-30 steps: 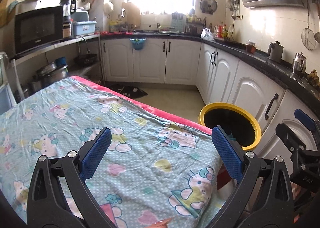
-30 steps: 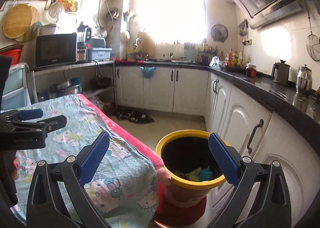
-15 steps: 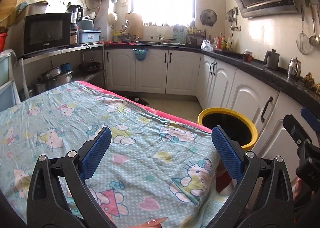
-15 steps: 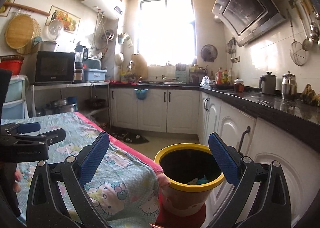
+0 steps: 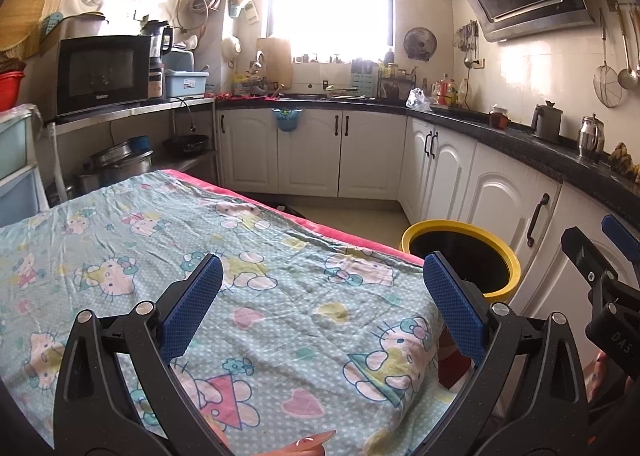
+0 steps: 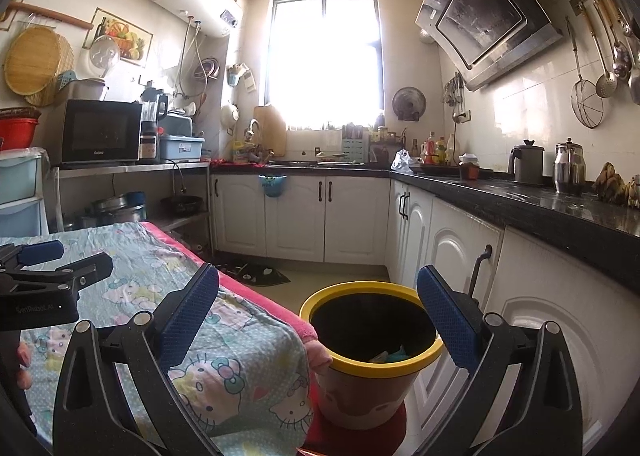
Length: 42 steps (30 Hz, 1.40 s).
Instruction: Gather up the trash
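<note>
Two grippers hang with jaws spread wide, holding nothing: the left gripper [image 5: 322, 296] over the cartoon-print cloth [image 5: 256, 280], the right gripper [image 6: 318, 308] above the yellow-rimmed bin [image 6: 372, 336], where scraps [image 6: 390, 356], perhaps paper, lie.

"DAS" is read in pale letters on the black body of the right tongs [image 5: 612, 340], seen near the right edge of the left wrist view. "GenRobot.AI" is printed faintly on the black body of the left tongs [image 6: 38, 306], at the left of the right wrist view. A small pale brand word stands on the microwave [image 5: 103, 73] door, too small to be read surely.
</note>
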{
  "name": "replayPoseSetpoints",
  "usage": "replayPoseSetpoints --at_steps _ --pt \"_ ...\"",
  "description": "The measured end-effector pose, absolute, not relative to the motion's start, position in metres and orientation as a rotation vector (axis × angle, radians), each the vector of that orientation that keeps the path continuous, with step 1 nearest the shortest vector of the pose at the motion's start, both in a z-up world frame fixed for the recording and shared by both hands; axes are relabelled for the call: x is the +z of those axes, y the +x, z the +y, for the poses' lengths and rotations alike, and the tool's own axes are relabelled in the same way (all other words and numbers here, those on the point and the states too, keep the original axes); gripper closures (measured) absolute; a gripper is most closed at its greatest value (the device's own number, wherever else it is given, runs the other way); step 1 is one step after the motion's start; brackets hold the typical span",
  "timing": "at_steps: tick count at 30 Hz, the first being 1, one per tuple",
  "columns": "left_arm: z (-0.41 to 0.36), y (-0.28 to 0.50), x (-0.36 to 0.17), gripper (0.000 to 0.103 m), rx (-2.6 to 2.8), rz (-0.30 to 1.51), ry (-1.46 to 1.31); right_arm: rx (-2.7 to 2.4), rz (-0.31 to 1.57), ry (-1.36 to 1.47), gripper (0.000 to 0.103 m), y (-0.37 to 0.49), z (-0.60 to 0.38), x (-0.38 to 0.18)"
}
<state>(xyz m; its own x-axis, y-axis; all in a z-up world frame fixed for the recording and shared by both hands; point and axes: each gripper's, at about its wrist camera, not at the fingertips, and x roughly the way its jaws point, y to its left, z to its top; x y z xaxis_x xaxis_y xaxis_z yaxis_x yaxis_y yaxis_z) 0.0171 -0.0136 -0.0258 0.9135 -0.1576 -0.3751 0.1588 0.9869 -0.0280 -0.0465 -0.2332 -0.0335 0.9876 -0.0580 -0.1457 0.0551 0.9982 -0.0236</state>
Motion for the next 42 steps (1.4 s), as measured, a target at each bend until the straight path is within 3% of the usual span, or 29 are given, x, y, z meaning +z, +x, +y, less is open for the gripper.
replayPoseSetpoints --at_steps 42 --pt "-0.0166 0.0179 -0.0256 0.011 -0.165 0.382 0.002 -0.045 0.158 -0.027 0.006 -0.047 -0.2271 -0.0348"
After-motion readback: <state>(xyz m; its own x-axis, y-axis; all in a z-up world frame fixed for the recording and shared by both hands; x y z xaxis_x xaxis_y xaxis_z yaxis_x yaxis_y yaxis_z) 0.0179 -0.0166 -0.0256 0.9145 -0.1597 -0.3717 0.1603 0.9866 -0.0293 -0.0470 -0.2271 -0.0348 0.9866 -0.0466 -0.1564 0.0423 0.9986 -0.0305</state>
